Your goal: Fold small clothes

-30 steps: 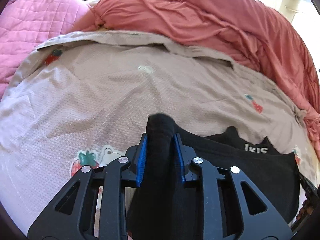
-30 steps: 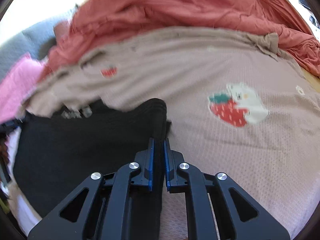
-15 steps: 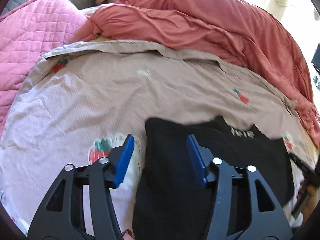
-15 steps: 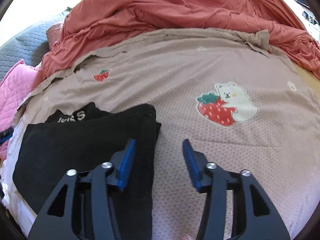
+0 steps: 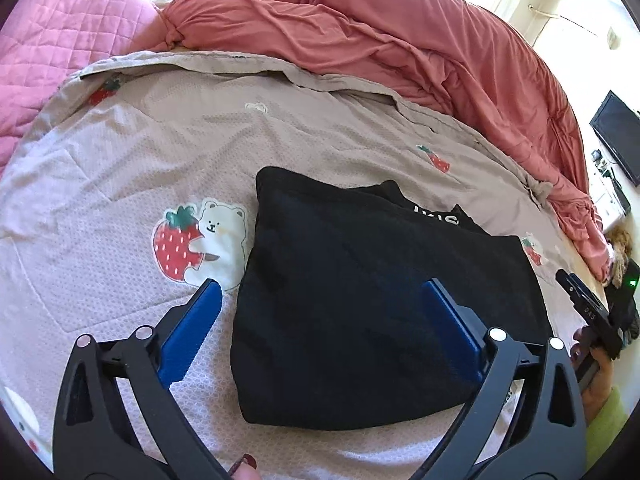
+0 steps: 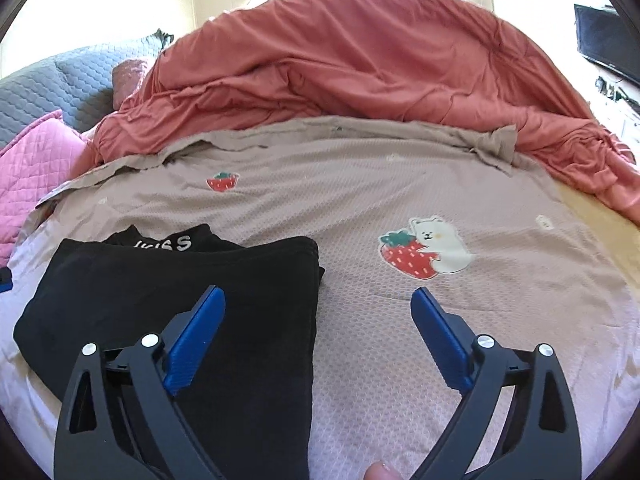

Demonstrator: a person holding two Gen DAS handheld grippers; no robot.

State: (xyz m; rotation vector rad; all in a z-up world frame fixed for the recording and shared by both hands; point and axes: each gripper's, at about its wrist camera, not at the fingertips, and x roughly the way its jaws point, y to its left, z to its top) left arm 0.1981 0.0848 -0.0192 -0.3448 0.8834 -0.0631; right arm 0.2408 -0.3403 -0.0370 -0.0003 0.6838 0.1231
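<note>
1. A second ago both grippers pinched the black garment [image 5: 376,296]; their jaws have just been opening and now hold nothing.
2. The left gripper [image 5: 320,292] and right gripper [image 6: 318,294] stand wide over the garment, which lies folded on the bed [image 6: 440,184].

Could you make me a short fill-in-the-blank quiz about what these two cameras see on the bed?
1. The folded garment lying on the bedsheet is ____ in colour.
2. The bear printed on the sheet hugs a ____.
3. The fingers of both grippers have blue pads and stand ____, holding nothing.
4. The bunched-up blanket behind the sheet is ____ in colour.

Missing words: black; strawberry; open; red
</note>
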